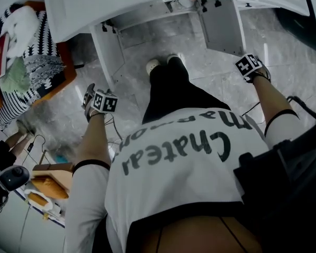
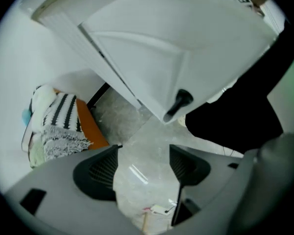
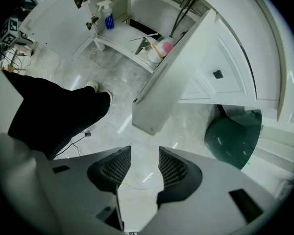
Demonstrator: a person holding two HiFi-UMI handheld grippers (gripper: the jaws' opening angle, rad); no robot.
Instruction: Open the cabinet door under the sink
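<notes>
Both white doors of the cabinet under the sink stand swung out in the head view, the left door [image 1: 108, 50] and the right door [image 1: 221, 25]. My left gripper [image 1: 97, 101] hangs over the floor just below the left door. In the left gripper view its jaws [image 2: 144, 153] are open with only floor between them, and the door panel [image 2: 152, 53] with its dark handle [image 2: 179, 103] is ahead, untouched. My right gripper [image 1: 250, 66] is beside the right door's outer edge. Its jaws [image 3: 144, 153] are open and empty, with the door [image 3: 174, 80] edge-on ahead.
Inside the cabinet stand a blue spray bottle [image 3: 108, 17] and a pink container [image 3: 164, 47] under black hoses. A dark green bin [image 3: 232, 136] sits right of the right door. An orange seat [image 1: 63, 70] piled with striped cloth stands at the left. The person's shoes [image 1: 154, 65] and legs are between the doors.
</notes>
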